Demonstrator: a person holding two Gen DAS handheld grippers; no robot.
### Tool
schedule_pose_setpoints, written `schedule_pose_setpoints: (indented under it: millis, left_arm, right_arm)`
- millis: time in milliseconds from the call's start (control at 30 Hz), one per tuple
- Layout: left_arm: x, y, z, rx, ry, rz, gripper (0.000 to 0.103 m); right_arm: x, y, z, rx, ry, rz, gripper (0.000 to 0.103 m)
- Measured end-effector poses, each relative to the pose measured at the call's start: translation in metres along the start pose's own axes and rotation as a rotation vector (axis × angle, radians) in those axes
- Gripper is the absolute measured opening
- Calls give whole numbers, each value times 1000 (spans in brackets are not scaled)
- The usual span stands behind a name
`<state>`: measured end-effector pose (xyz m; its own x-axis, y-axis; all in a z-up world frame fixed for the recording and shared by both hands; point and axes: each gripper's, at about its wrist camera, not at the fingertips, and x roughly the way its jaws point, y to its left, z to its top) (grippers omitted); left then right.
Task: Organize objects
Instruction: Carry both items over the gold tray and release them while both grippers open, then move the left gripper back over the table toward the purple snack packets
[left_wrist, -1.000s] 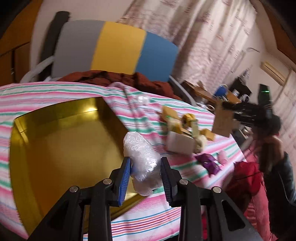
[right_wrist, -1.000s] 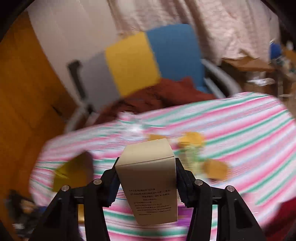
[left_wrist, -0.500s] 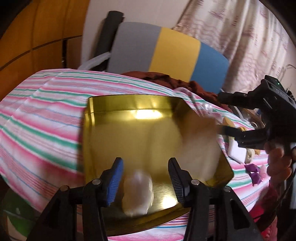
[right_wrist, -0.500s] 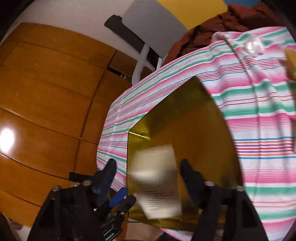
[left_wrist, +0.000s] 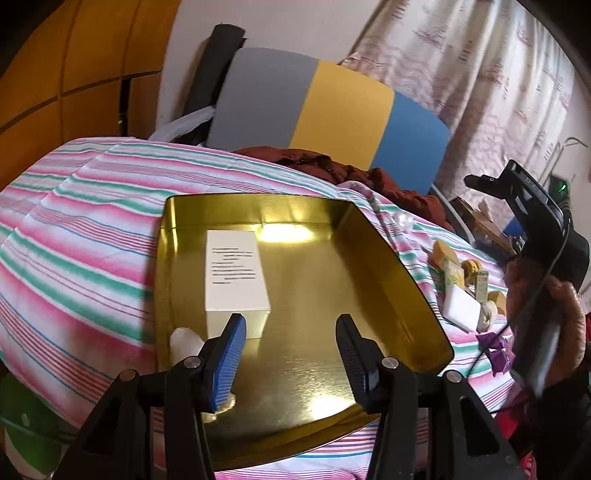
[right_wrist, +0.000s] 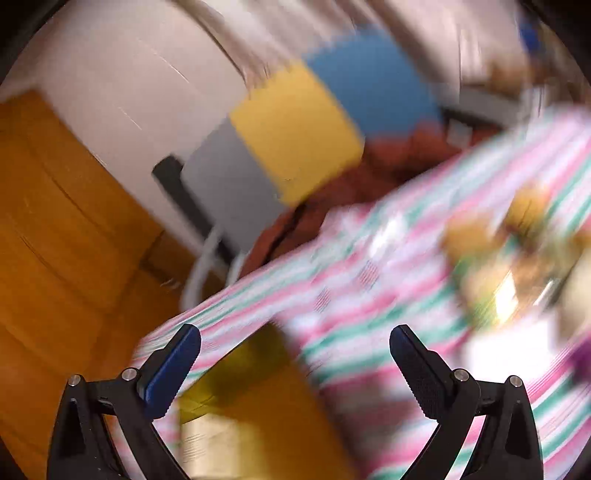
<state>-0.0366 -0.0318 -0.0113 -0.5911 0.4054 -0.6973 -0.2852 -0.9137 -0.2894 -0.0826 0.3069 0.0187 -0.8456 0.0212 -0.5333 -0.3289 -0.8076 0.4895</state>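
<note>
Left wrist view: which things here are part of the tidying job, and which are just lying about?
Job:
gold tin tray
white box in it
plastic-wrapped bundle in its near left corner
small items on the striped cloth, apparently not yet sorted

Lying about:
tricolour chair
dark red garment
curtain

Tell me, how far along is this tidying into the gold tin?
Done: the white box and a plastic-wrapped bundle lie inside the gold tin. In hand: nothing; the left gripper and right gripper are both open and empty. Left: a cluster of small items and a purple wrapper sit on the striped cloth to the tin's right.
</note>
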Motion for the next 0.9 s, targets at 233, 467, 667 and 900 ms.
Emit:
schedule_pose_setpoints:
  millis: [233,467,667,900]
  left_arm:
    - [2,-17,1,34,4,-22,51]
    - [7,-39,0,100,17,-52,51]
    - [13,-70,-1,173,42,-121,51]
    - [21,-107,-8,254,80,-183,51]
  right_arm:
    - [-14,20,-8,-495,-237,-287,103]
    - [-43,5,-42,-829,-335,-492,103]
    - [-71,-15,-38,-937,-314,-594,103]
    - [-92,-83,5,-586,-83,-493,103]
